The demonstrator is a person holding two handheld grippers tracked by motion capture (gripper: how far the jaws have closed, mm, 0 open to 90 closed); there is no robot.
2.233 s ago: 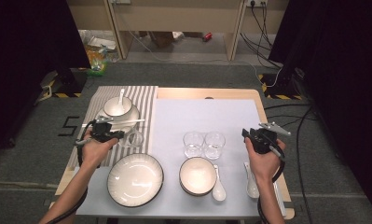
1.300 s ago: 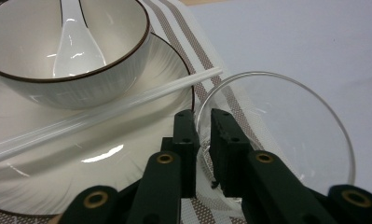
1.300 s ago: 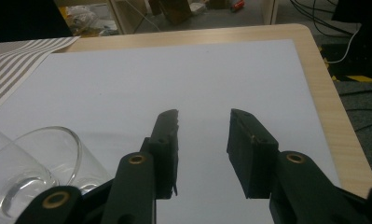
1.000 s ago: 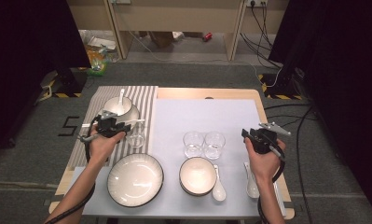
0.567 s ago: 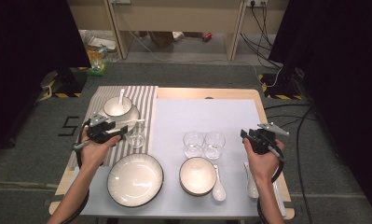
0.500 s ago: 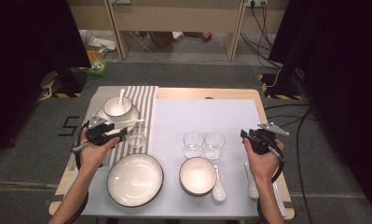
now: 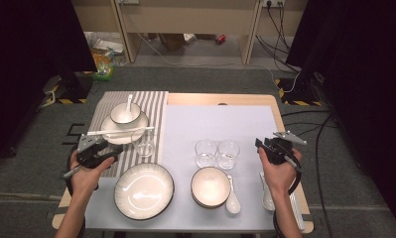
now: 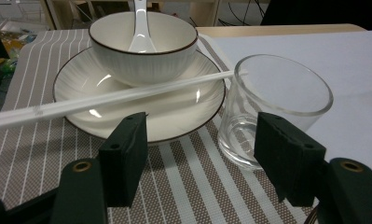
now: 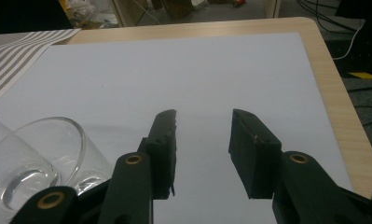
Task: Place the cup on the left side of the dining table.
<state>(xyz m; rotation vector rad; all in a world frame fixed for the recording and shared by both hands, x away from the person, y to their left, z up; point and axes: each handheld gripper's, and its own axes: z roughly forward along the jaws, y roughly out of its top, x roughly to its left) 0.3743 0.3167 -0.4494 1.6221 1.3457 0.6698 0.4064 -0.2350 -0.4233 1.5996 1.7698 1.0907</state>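
Since a second ago the left gripper [image 7: 106, 153] backed off toward the lower left, jaws just been opening, nothing between them now. The glass [image 8: 274, 109] sits on the striped mat [image 7: 158, 101], mid-left (touching the chopstick tip). The right gripper [image 9: 202, 149] hangs open over the white mat [image 7: 220, 124], 2 glasses [image 7: 216, 152] beside it.

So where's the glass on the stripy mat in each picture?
High view: the glass stands left of centre, on the striped mat's right edge.
Left gripper view: the glass is at the right, just beyond the right jaw.
Right gripper view: not in it.
Shared landmark: the white chopsticks beside it.
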